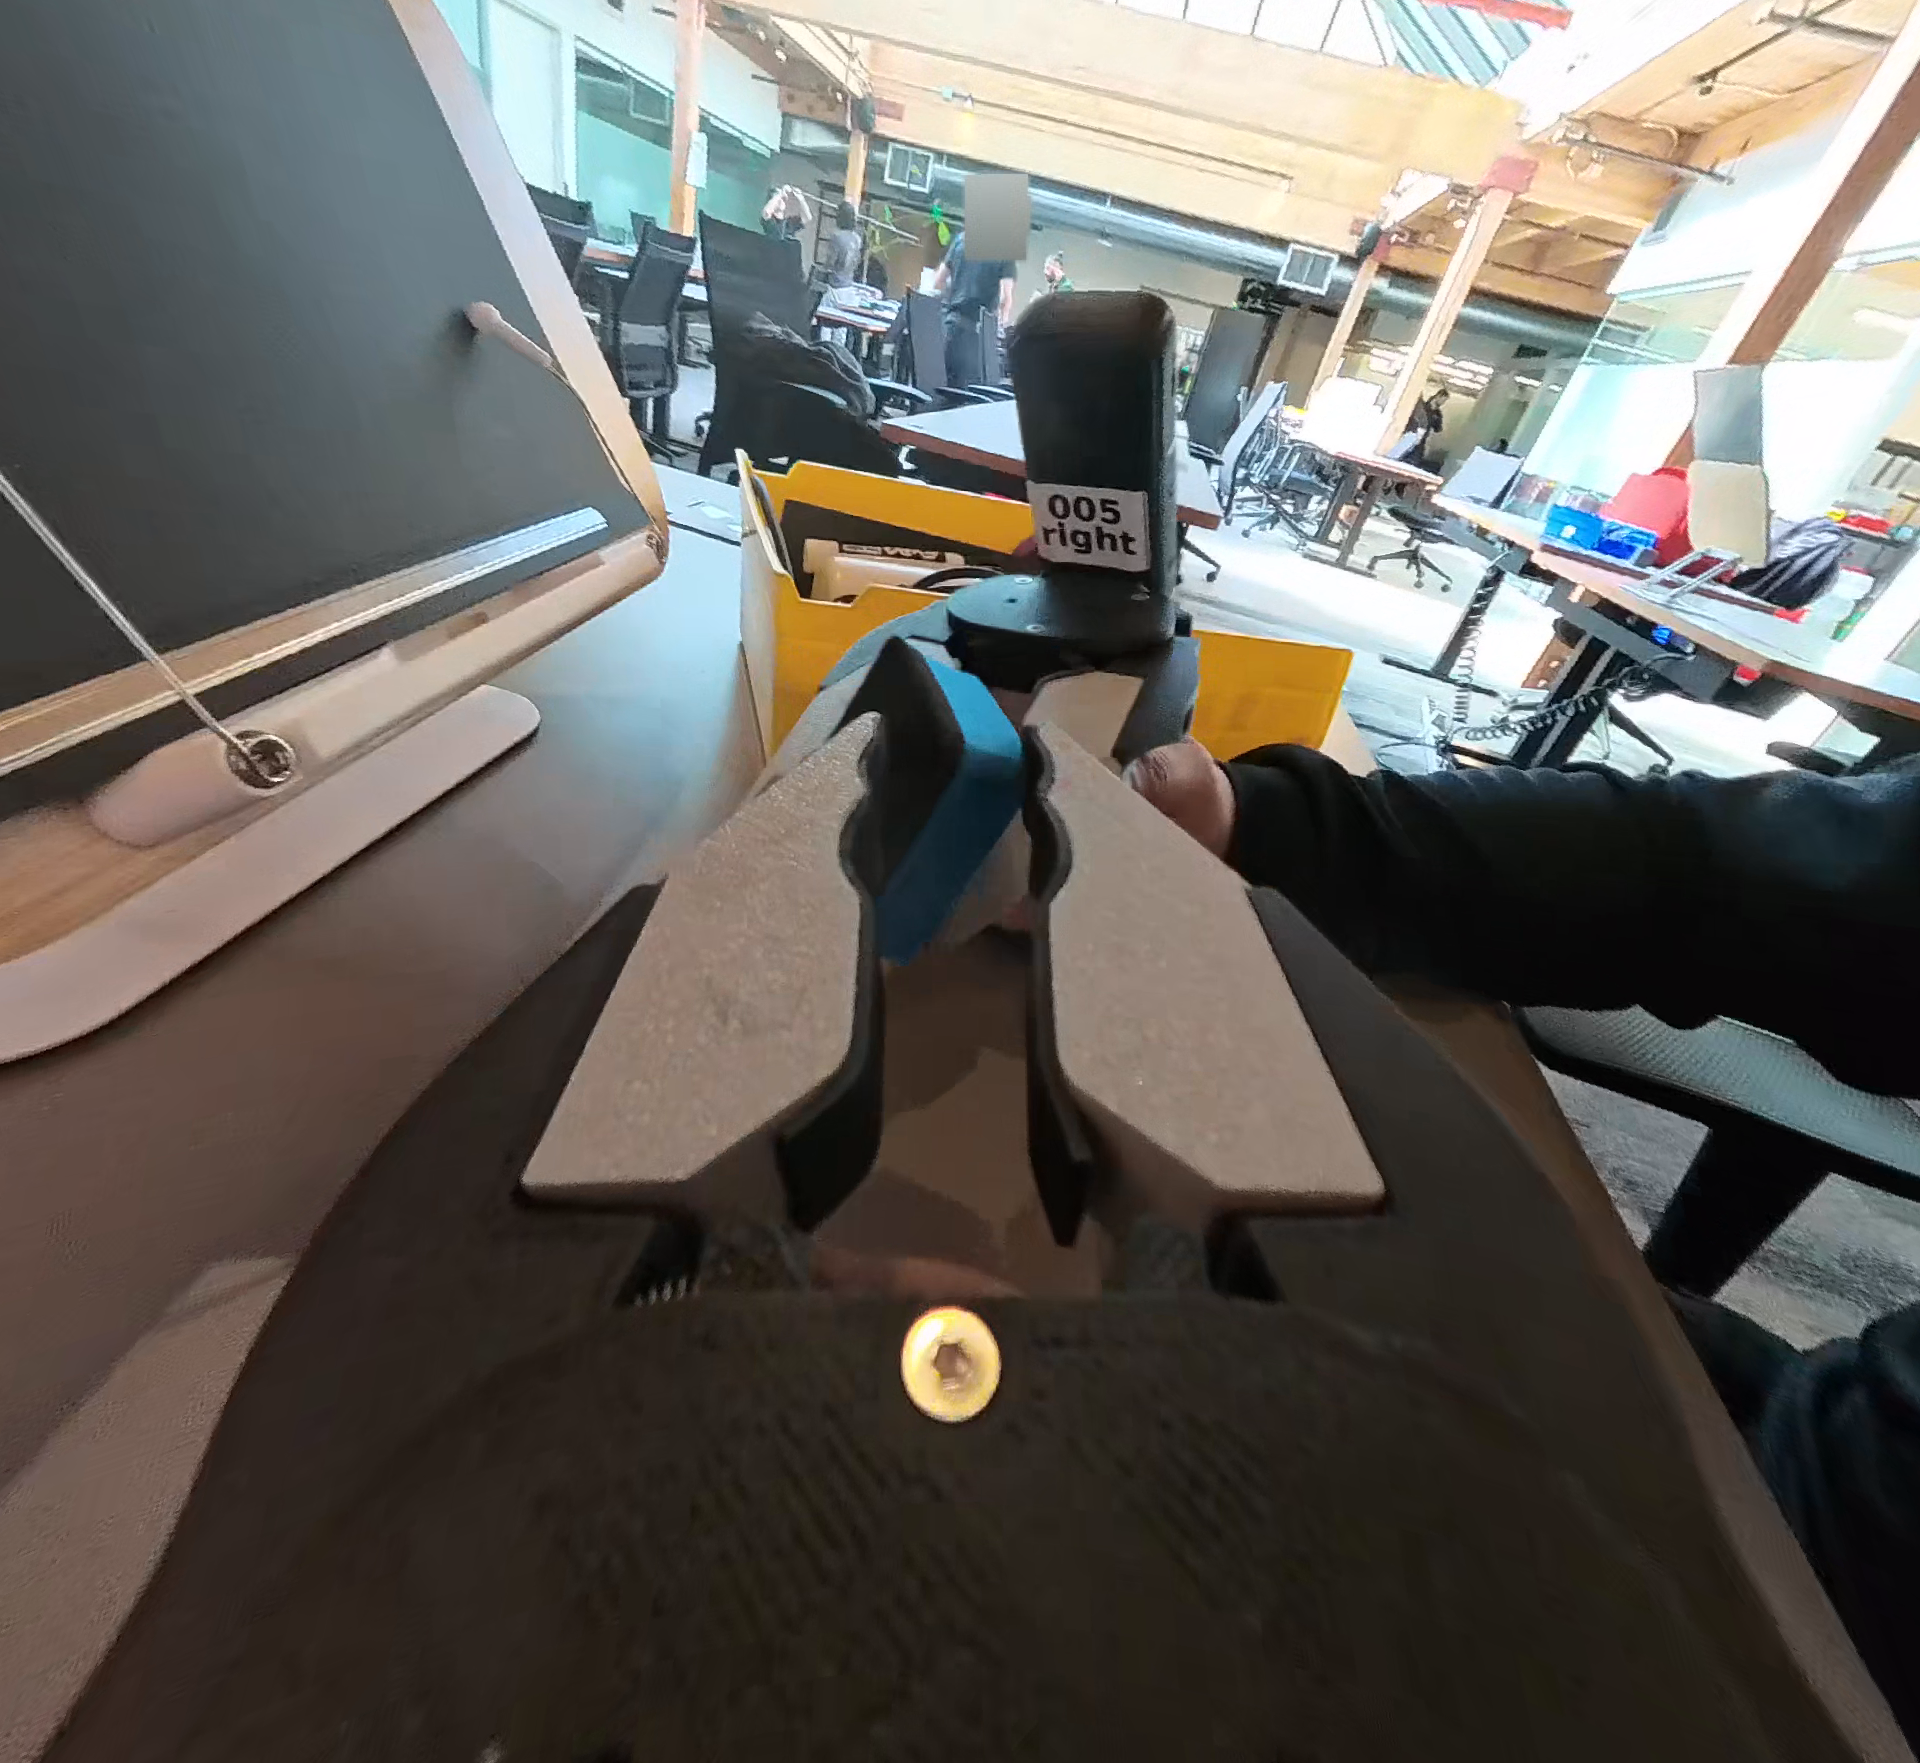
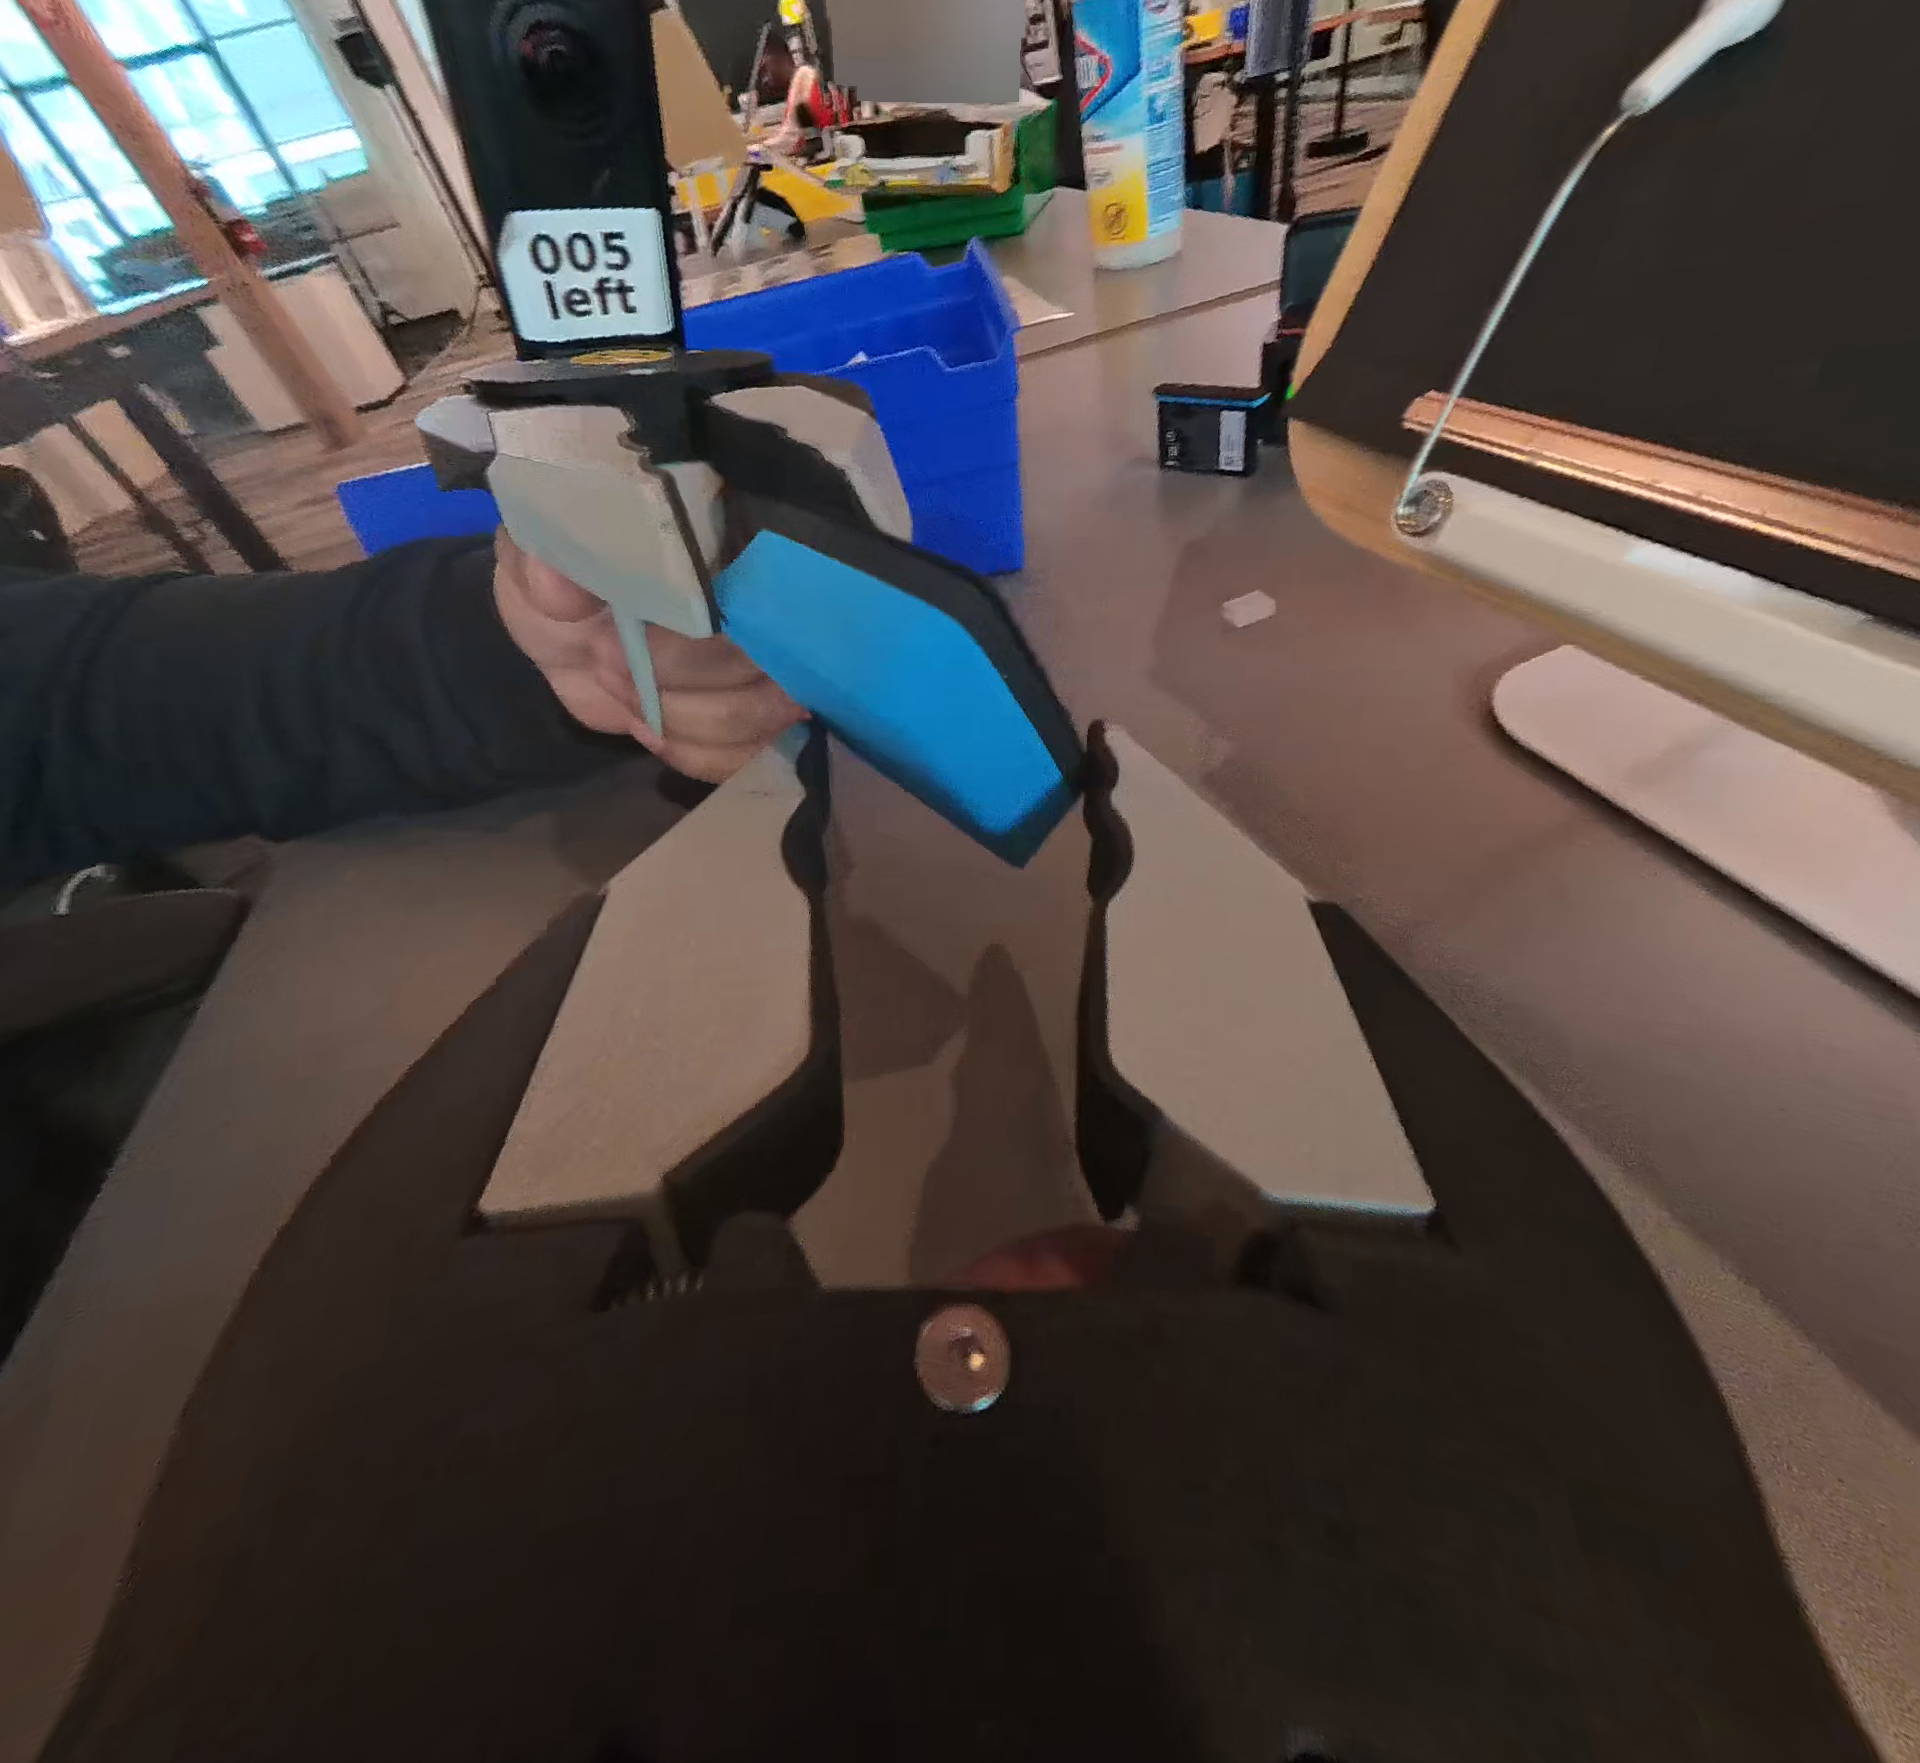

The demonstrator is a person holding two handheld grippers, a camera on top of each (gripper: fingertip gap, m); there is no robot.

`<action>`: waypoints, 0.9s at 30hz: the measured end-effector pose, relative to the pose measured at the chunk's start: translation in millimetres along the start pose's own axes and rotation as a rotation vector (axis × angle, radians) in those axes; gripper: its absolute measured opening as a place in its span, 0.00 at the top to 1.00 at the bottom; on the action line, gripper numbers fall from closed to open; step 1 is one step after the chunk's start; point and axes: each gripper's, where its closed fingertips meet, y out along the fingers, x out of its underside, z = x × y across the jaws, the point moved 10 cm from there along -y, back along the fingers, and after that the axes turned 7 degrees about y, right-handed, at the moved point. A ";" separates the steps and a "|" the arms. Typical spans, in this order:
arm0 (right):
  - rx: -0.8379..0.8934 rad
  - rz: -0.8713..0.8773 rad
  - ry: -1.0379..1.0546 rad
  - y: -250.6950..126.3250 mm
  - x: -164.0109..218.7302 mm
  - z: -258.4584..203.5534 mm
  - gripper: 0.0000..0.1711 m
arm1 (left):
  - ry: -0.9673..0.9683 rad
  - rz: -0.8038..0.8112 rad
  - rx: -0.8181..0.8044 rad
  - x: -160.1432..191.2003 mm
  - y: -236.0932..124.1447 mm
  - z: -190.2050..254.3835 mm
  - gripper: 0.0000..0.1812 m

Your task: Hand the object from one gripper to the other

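Note:
A blue block with a black side [image 1: 940, 830] sits between the fingertips of my left gripper [image 1: 951, 757], which is shut on it above the table. In the right wrist view the left gripper [image 2: 800, 560] holds the block [image 2: 894, 674] by its upper end, tilted down to the right. My right gripper [image 2: 951, 757] is open, and its fingers straddle the block's lower end. Its right fingertip [image 2: 1096, 778] is at the block's black edge. In the left wrist view the right gripper [image 1: 997, 705] faces me from just beyond the block.
A dark screen on a white stand [image 1: 260, 259] stands beside the grippers on the brown table [image 2: 1299, 882]. A yellow bin [image 1: 790, 653], a blue bin [image 2: 914, 383], a small black box [image 2: 1210, 430] and a wipes canister [image 2: 1132, 124] lie farther off. A dark-sleeved hand [image 1: 1184, 788] holds each gripper. Across from one pair of fingers to the other is roughly 5 centimetres.

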 end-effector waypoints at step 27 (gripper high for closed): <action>0.920 -0.293 -1.078 16.3 -0.4 -40.2 0.85 | -0.163 -0.096 -0.219 16.0 11.0 -13.2 0.69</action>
